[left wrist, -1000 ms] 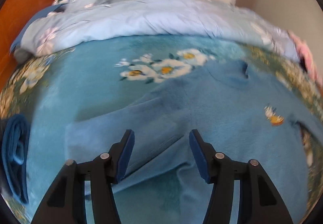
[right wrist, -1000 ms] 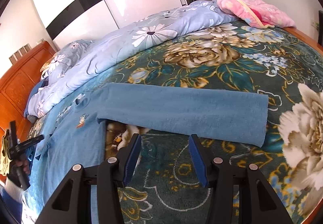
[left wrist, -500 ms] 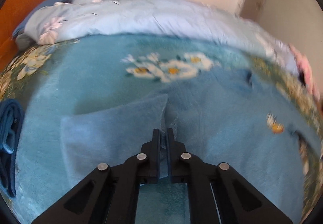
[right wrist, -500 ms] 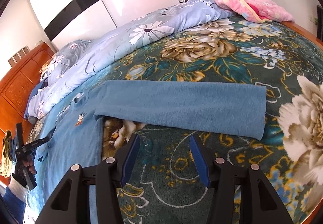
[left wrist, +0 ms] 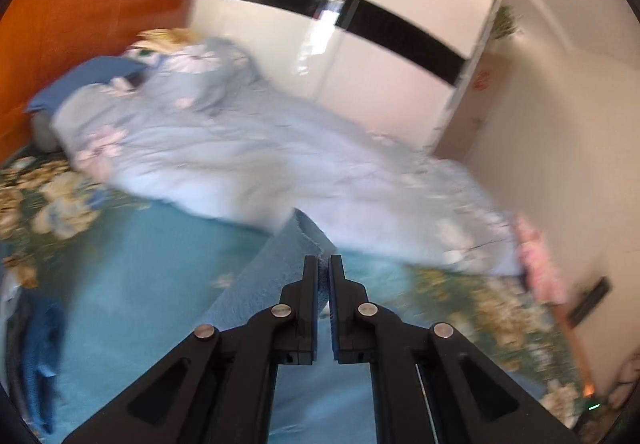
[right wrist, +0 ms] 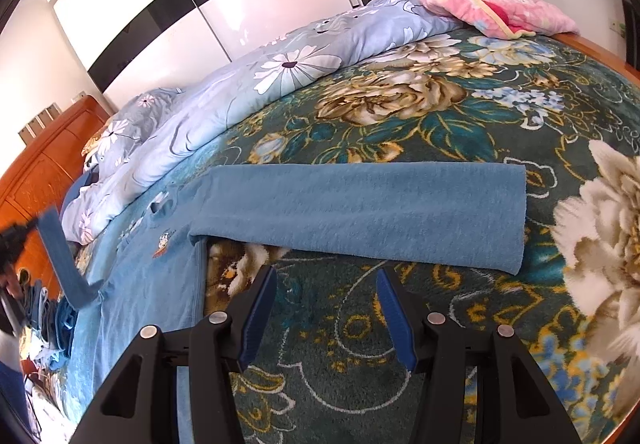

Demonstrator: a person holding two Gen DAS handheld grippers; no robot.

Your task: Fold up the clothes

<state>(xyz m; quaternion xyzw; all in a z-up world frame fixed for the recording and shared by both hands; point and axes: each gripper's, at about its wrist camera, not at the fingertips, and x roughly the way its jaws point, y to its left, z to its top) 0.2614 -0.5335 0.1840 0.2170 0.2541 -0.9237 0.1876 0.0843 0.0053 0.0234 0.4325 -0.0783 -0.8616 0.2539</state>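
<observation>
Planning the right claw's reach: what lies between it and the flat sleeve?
Only bare flowered blanket between the open right claw and the sleeve, as the right wrist view shows.

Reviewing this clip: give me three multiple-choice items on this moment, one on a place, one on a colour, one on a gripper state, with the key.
1. Where does the blue sweater's right sleeve lie?
A. Stretched flat on the floral blanket
B. Folded over the chest
C. Hanging off the bed

2. What colour is the folded blanket at the bed's far corner?
A. Green
B. Pink
C. Black

3. How is the left gripper?
A. Wide open
B. Shut on the left sleeve
C. Out of view

Key: 1 A, it extends sideways ahead of the open right gripper; 2 B, plainly pink; 3 B, fabric is pinched between closed fingers.
</observation>
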